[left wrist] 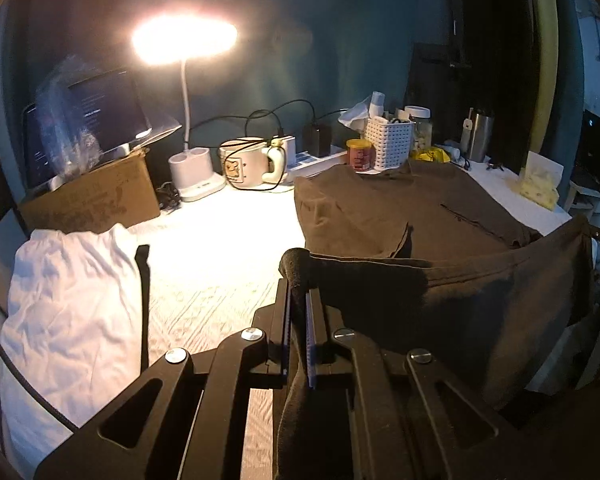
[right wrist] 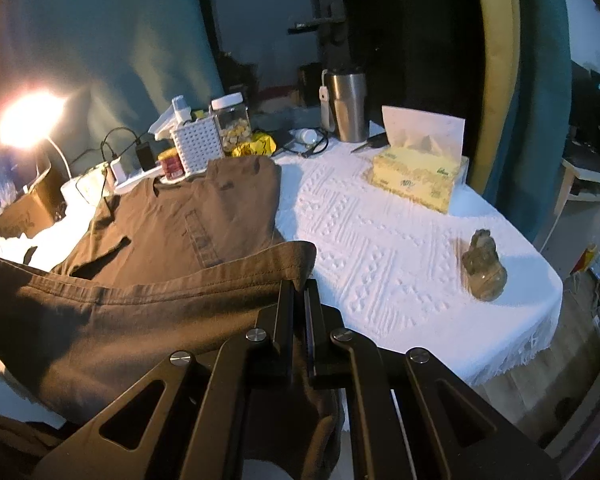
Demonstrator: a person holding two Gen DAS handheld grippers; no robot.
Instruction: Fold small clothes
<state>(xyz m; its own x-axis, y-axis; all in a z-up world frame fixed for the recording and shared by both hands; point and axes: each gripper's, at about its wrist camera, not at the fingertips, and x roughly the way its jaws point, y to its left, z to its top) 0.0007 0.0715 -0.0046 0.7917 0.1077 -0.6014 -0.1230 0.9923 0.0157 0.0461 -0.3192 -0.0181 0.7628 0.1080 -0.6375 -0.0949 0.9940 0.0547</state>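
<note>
At the bottom centre of the left wrist view, the left gripper (left wrist: 299,280) has its black jaws pressed together on one corner of the brown cotton T-shirt (left wrist: 420,216), and at the bottom centre of the right wrist view the right gripper (right wrist: 299,286) pinches the other corner of the same stitched hem (right wrist: 172,284). The step in hand looks like the first fold: both lower corners are raised off the white textured tablecloth (right wrist: 380,248), with the hem stretched between them as a taut band across the lower frame. The next move probably calls for carrying both corners evenly toward the collar and laying the hem down flat before letting go; uneven travel would likely skew the fold. Beyond the lifted edge, the rest of the shirt lies spread in mid-frame, chest up, slightly rumpled, with one sleeve folded inward. At the left of the left wrist view lies a crumpled white garment (left wrist: 68,304), apart from the shirt. Farther back, in the upper frame, stand a white perforated plastic basket (right wrist: 198,146) and a lit white desk lamp (left wrist: 184,40).
</note>
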